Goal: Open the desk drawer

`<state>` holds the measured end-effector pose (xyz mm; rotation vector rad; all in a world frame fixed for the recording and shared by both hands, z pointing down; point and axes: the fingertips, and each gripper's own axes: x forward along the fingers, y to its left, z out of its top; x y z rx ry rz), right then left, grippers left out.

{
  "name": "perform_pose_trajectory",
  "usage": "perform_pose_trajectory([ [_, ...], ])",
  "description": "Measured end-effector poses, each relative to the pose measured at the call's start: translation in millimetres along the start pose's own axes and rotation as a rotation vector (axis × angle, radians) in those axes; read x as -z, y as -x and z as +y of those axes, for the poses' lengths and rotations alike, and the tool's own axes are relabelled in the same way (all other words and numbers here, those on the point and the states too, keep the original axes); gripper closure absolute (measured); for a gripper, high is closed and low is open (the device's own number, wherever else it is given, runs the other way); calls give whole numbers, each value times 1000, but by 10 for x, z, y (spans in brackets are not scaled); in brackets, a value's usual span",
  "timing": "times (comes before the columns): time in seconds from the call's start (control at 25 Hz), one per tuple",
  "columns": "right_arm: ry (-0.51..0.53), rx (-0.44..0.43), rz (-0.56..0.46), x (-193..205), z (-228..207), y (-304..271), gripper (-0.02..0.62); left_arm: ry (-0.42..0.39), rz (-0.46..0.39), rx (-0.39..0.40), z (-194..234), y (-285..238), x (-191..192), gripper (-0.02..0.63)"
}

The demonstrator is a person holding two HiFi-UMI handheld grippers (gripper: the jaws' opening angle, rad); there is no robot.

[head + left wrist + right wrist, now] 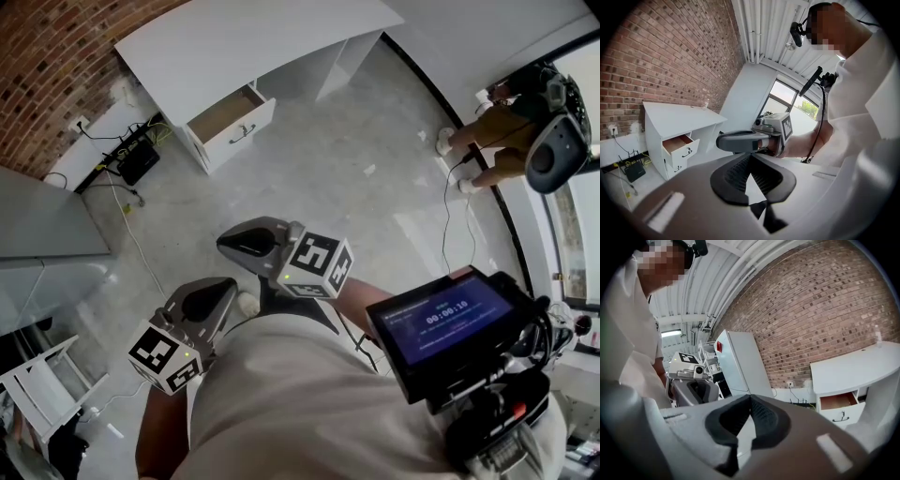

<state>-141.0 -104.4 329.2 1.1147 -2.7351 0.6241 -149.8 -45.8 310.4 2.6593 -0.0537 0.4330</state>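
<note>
Two tongs hang close to the torso (pixel 309 403), well apart from the work. My left tongs (pixel 204 302) have their jaws pressed together on nothing. My right tongs (pixel 246 242), just beside and ahead, are likewise closed and empty. Across the floor (pixel 356 178), the top drawer (pixel 232 117) stands pulled out of the white table (pixel 253 37) beside the brick wall (pixel 56 56).

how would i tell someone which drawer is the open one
Find the white desk against the brick wall. The drawer is the top one in its pedestal. Unlike the shut drawer below, it is pulled out, showing a brown inside.
</note>
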Motion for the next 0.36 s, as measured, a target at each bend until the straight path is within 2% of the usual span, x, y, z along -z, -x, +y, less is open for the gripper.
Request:
perform_pose_trajectory([
  [0.36,114,5,39,-37,122,-20,592,5,3,12,-26,16,-31,600],
])
